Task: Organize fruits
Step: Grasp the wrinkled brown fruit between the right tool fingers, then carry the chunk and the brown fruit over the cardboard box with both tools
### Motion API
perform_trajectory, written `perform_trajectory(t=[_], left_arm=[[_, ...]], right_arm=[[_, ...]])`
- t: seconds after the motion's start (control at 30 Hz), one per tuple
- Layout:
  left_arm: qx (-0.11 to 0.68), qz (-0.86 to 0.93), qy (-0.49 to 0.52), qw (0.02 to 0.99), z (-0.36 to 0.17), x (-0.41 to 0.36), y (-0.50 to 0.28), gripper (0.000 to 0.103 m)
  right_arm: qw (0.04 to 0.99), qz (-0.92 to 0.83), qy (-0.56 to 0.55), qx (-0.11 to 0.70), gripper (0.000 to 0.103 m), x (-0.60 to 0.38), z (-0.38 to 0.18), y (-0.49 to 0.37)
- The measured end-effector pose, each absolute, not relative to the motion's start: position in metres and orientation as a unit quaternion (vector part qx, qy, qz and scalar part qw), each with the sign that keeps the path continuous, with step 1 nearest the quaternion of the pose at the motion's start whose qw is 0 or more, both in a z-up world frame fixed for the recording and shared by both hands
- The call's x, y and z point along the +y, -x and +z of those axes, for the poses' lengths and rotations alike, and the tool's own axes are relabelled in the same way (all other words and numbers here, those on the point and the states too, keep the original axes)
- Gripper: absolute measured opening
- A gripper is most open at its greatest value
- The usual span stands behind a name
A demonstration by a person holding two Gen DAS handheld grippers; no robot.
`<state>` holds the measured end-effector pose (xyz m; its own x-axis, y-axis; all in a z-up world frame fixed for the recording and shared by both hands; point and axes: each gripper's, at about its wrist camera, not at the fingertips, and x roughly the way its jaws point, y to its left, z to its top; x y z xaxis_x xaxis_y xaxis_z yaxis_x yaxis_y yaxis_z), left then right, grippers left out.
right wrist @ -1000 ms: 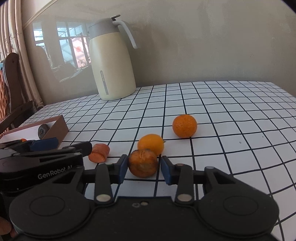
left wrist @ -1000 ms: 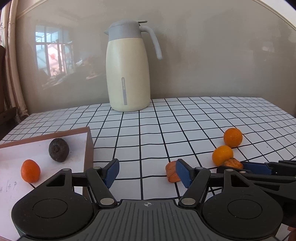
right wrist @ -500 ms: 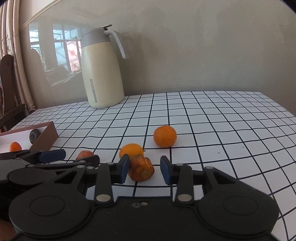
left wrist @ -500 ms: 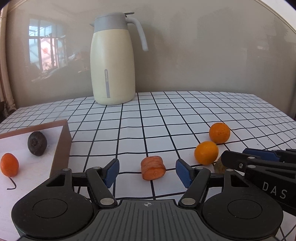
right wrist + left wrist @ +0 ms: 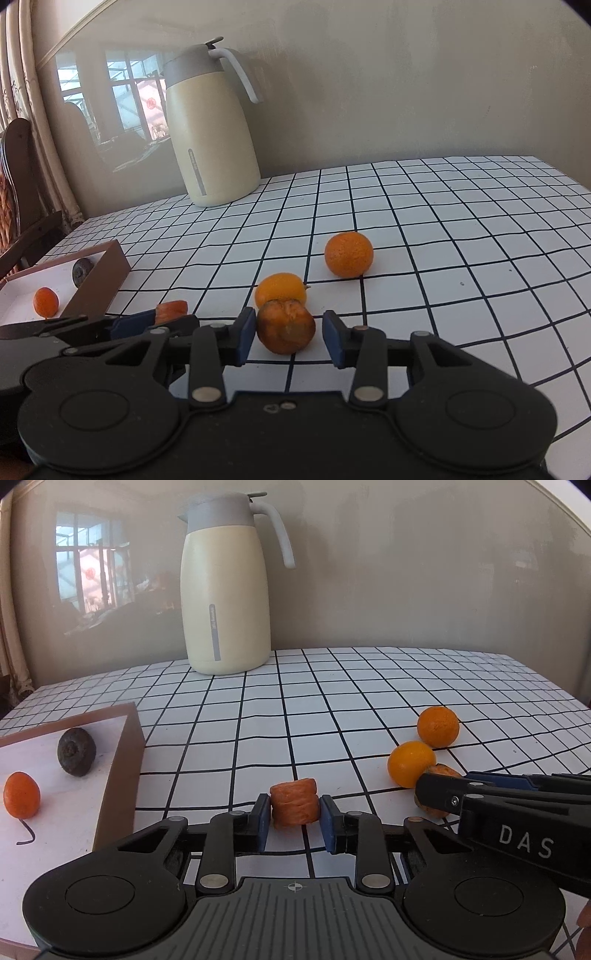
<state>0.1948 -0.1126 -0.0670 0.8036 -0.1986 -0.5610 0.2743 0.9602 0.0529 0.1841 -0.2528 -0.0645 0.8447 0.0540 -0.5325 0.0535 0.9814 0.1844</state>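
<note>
A ridged orange chunk [image 5: 293,803] stands on the checked table between the blue pads of my left gripper [image 5: 294,806]. The jaws are closing and both pads press its sides. A brownish, bruised orange fruit [image 5: 286,326] is in my right gripper [image 5: 289,325], which is shut on it low over the table. It sits nearer the left pad. Just behind it lie a yellow-orange fruit [image 5: 280,290] and a deeper orange one [image 5: 348,254]. The left wrist view shows the right gripper's fingers [image 5: 439,794] hiding most of the bruised fruit [image 5: 445,770].
A shallow brown box [image 5: 122,760] with a white floor stands at the left. It holds a dark wrinkled fruit [image 5: 76,751] and a small orange one [image 5: 21,794]. A cream jug [image 5: 225,602] stands at the back by the wall. A wooden chair [image 5: 18,206] is beyond the table's left edge.
My left gripper swung right until the orange chunk lay between its pads, then closed on it. The right gripper kept its hold on the bruised fruit.
</note>
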Motion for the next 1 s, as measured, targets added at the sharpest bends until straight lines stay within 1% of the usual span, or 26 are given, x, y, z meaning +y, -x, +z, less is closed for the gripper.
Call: perform_trajectory(t=[0.13,0.23,0.53,0.8,1.0], left_arm=[[0.287,-0.123,-0.064,0.948,-0.068,-0.108,-0.192,0.028],[0.287,-0.123,-0.064,0.948,-0.068,-0.108,-0.192,0.028],[0.285,-0.123,-0.062,0.948,-0.068,-0.11,-0.193,0.028],[0.261,-0.129,-0.056,0.955,-0.062,-0.105,-0.18,0.028],[0.262,-0.128,-0.055,0.955,-0.058,-0.095,-0.169,0.028]], right_arm=[[0.955,0.001,-0.096,0.282,0.029,-0.249,-0.067,-0.187],[0.955,0.001,-0.1,0.281,0.026,-0.249,-0.067,-0.187],[0.958,-0.008,-0.081,0.273,0.026,-0.246,-0.066,-0.182],[0.963,-0.004,-0.071,0.261,0.026,-0.249,-0.059,-0.171],[0.962,0.001,-0.069,0.264,0.026,-0.253,-0.057,-0.162]])
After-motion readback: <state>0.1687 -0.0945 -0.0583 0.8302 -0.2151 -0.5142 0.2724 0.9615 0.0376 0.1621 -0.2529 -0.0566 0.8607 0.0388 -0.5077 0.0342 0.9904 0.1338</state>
